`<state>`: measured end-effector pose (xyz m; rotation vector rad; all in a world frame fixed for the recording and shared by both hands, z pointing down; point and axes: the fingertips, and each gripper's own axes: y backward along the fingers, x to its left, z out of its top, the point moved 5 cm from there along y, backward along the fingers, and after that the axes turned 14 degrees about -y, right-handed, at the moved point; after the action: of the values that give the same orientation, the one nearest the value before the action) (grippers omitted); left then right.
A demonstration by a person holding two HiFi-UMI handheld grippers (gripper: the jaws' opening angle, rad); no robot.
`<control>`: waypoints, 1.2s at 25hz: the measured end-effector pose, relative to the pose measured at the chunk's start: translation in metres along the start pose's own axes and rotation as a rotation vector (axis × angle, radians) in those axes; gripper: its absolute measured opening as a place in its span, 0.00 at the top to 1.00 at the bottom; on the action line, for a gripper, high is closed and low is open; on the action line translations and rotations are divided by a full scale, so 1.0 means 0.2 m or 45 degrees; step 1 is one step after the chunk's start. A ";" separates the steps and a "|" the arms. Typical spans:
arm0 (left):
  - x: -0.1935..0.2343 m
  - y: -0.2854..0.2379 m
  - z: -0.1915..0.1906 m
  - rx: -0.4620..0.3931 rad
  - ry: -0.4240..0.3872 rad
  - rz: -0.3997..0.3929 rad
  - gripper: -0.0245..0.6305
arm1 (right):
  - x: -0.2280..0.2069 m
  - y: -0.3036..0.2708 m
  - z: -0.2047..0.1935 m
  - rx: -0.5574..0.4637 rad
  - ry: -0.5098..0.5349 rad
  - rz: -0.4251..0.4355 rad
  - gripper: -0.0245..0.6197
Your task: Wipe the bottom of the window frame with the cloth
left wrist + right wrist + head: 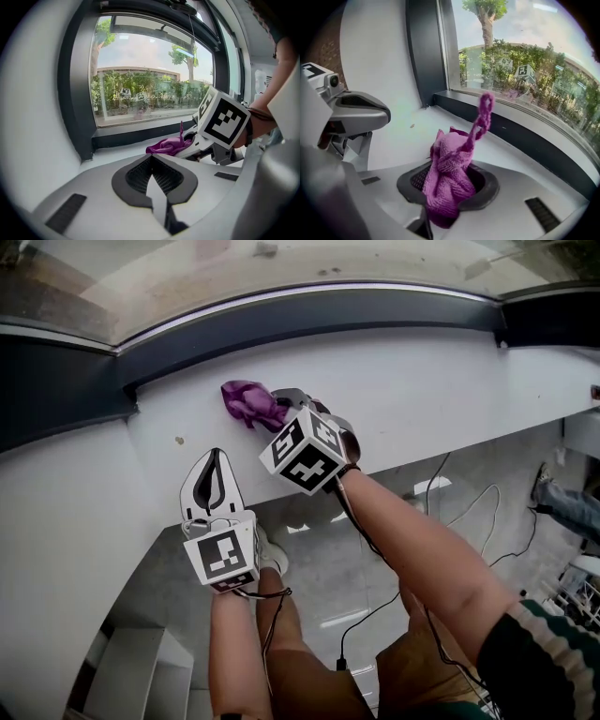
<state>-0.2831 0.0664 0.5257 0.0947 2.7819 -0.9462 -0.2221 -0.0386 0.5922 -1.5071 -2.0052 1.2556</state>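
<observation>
A purple cloth (247, 401) lies bunched on the white sill (422, 390), just below the dark bottom rail of the window frame (309, 320). My right gripper (286, 401) is shut on the near end of the cloth (449, 176); a twisted tail of it sticks up in front of the rail (525, 136). My left gripper (215, 460) sits lower left on the sill, shut with nothing between its jaws, apart from the cloth. In the left gripper view, the cloth (165, 145) and the right gripper's marker cube (221, 121) lie ahead to the right, before the rail (136, 137).
A small brown speck (178, 440) sits on the sill left of the cloth. A dark vertical frame post (77, 93) closes the sill's left end. Below the sill are a glossy floor with black cables (469, 521), white steps (131, 676) and someone's leg (567, 500).
</observation>
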 end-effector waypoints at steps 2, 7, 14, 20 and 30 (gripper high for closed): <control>-0.05 -0.03 0.04 -0.008 -0.008 -0.015 0.95 | -0.06 0.04 -0.04 0.000 -0.023 -0.009 0.77; -0.17 -0.10 0.11 -0.001 -0.023 -0.041 0.95 | -0.22 0.13 -0.11 -0.001 -0.054 -0.042 0.77; -0.42 -0.19 0.23 -0.013 -0.057 -0.103 0.95 | -0.47 0.29 -0.25 -0.004 -0.110 -0.097 0.77; -0.65 -0.27 0.30 -0.046 -0.098 -0.166 0.95 | -0.65 0.41 -0.36 -0.023 -0.102 -0.139 0.77; -0.91 -0.39 0.47 -0.056 -0.147 -0.221 0.95 | -0.91 0.58 -0.51 -0.046 -0.157 -0.195 0.77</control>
<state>-0.0996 -0.0521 0.5385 -0.2046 2.7353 -0.8975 -0.0101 -0.1504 0.5977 -1.2921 -2.1864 1.2837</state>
